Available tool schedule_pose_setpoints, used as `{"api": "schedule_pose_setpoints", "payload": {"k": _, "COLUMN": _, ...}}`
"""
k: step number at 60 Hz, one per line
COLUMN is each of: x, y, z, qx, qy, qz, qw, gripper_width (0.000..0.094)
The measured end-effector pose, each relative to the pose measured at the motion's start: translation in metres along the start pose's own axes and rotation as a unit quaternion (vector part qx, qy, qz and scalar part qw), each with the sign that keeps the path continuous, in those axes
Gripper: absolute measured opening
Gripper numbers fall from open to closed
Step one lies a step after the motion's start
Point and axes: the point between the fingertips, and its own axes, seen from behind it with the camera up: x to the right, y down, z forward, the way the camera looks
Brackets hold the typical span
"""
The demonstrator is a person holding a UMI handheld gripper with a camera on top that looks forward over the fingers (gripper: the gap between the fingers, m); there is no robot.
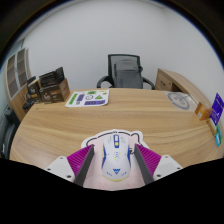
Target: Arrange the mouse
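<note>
A white mouse [113, 158] with blue and yellow markings sits between my two fingers, its nose pointing away from me. My gripper [113, 153] is shut on it: both magenta pads press on its sides. Under and just ahead of the mouse lies a pale pink mouse pad with a white shaped rim [98, 139], flat on the wooden table [60, 125]. I cannot tell whether the mouse rests on the pad or is held slightly above it.
Beyond the pad, a printed card [88, 98] lies at the table's far edge, with dark boxes [48, 88] to its left. A round grey item [180, 100] and a blue object [216, 110] are at the far right. An office chair [128, 70] stands behind the table.
</note>
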Motion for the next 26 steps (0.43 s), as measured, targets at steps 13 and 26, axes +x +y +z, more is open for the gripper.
{"api": "schedule_pose_setpoints", "payload": {"k": 13, "x": 0.005, "y": 0.023, "z": -0.095, "qx": 0.012, "qy": 0.009, "qz": -0.017, "qw": 1.0, "gripper_width": 0.0845}}
{"api": "schedule_pose_setpoints", "payload": {"k": 26, "x": 0.022, "y": 0.076, "z": -0.173, "qx": 0.0, "qy": 0.003, "qz": 0.014, "qw": 1.0, "gripper_width": 0.0843}}
